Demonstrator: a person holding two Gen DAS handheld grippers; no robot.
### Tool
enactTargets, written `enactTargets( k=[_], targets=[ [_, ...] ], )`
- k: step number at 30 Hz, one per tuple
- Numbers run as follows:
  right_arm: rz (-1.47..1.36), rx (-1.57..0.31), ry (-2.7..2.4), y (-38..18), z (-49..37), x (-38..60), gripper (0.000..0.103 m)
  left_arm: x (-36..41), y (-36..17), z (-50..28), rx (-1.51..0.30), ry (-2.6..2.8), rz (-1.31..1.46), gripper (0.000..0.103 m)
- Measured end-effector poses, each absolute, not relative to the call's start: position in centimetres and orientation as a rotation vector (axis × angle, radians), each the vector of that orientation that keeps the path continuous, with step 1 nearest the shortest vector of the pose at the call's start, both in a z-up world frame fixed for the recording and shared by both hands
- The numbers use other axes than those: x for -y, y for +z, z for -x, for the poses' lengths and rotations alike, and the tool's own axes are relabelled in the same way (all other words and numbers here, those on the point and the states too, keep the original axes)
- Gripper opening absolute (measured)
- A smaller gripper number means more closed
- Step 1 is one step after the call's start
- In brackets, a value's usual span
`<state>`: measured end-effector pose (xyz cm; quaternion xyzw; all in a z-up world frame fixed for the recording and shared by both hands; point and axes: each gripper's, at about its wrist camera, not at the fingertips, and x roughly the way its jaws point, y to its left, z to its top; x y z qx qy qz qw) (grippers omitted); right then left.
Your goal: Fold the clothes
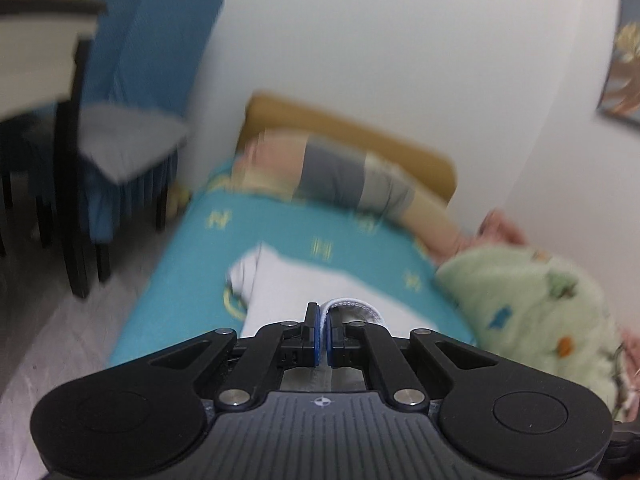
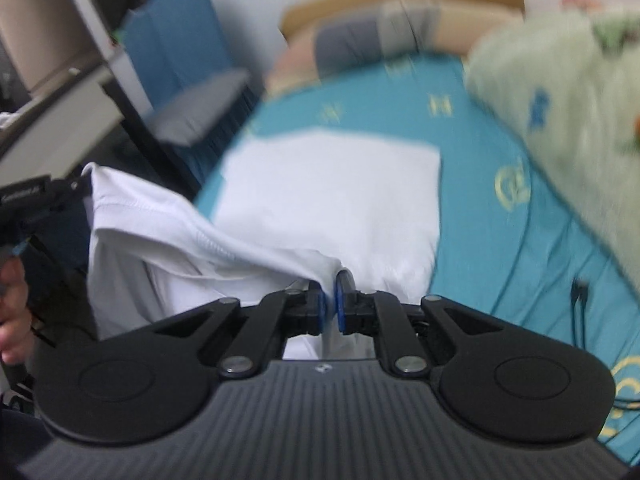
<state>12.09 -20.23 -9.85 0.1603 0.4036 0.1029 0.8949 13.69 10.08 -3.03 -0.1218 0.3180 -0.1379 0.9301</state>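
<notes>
Both tongs were closed on one white garment [image 2: 168, 236] held over the near edge of a bed covered by a teal sheet [image 2: 492, 248]. The left gripper [image 1: 323, 332] had its blue pads pinched almost together on a ribbed white hem that curled up between them. The right gripper [image 2: 330, 300] was closed as well, with a bunched fold of the white cloth caught between its blue pads. In the right wrist view the cloth stretched from that pinch up and away to the picture's left, where the left gripper's black body and a hand [image 2: 16, 320] showed at the frame's edge. The rest of the garment lay flat as a pale rectangle on the middle of the sheet, well short of the far edge. A pale green printed blanket [image 1: 532, 312] was heaped along the sheet's right edge, and a row of folded clothes [image 1: 344, 176] lay at the far end against a tan headboard [image 1: 360, 124]. Beside the bed's left edge stood a blue-covered chair [image 1: 152, 60] with a grey cushion [image 1: 128, 140]
</notes>
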Motion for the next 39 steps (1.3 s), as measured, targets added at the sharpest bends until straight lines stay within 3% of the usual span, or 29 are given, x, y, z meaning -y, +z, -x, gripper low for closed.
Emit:
enactTargets(
  k=[2, 4, 6, 7, 8, 14, 17, 30, 39],
  targets=[
    [-0.394, -0.887, 0.186, -11.7, -13.3, 21.1, 0.014, -9.0, -5.5, -15.6, -0.723, -0.284, 0.220, 0.003],
    [-0.466, -0.930, 0.157, -13.3, -14.1, 21.8, 0.031, -8.8, -7.4, -16.9, -0.762, -0.290, 0.176, 0.004],
    [-0.537, -0.972, 0.128, -14.9, -14.9, 22.5, 0.078, -8.7, -8.5, -17.6, -0.782, -0.308, 0.150, 0.007],
    [-0.570, -0.985, 0.119, -15.5, -15.1, 22.8, 0.085, -8.7, -8.8, -17.8, -0.786, -0.304, 0.132, 0.013],
    [-0.597, -0.992, 0.117, -15.8, -15.0, 23.0, 0.084, -8.7, -8.7, -17.8, -0.783, -0.301, 0.121, 0.024],
    [-0.616, -0.930, 0.086, -14.4, -13.9, 22.7, 0.084, -8.5, -6.2, -16.5, -0.699, -0.279, 0.004, 0.066],
    [-0.578, -0.878, 0.057, -13.2, -13.1, 22.7, 0.084, -7.4, -4.7, -14.3, -0.613, -0.320, -0.111, 0.078],
    [-0.564, -0.882, 0.029, -13.7, -13.5, 22.1, 0.084, 1.5, -12.9, -12.1, -0.455, -0.187, -0.882, 0.082],
    [-0.531, -0.765, 0.040, -12.2, -12.6, 22.0, 0.084, 1.5, -6.5, -9.1, -0.086, 0.045, -0.709, 0.082]
  ],
)
